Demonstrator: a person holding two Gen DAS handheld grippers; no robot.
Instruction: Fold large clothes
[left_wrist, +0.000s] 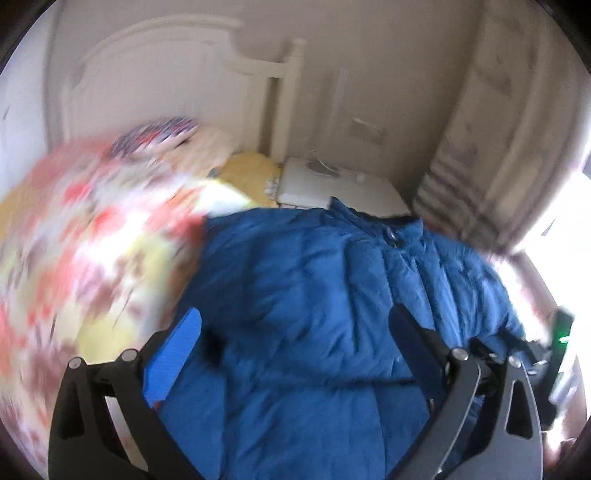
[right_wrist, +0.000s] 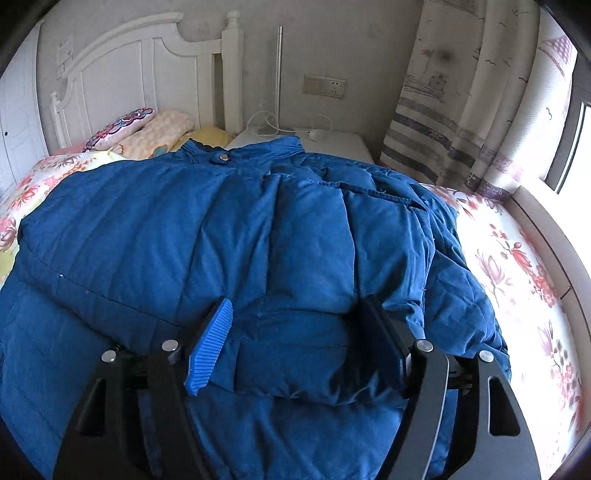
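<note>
A large blue padded jacket (right_wrist: 229, 229) lies on the bed, collar toward the headboard, with its right sleeve folded across the body. My right gripper (right_wrist: 295, 314) is open, its jaws on either side of the sleeve's cuff end, not closed on it. In the left wrist view, which is blurred by motion, the jacket (left_wrist: 314, 295) fills the lower middle. My left gripper (left_wrist: 295, 325) is open and empty over the jacket's left part.
The bed has a floral sheet (right_wrist: 517, 266) and pillows (right_wrist: 155, 133) by the white headboard (right_wrist: 122, 74). A white nightstand (right_wrist: 332, 144) stands behind the collar. A striped curtain (right_wrist: 461, 110) and a window ledge lie to the right.
</note>
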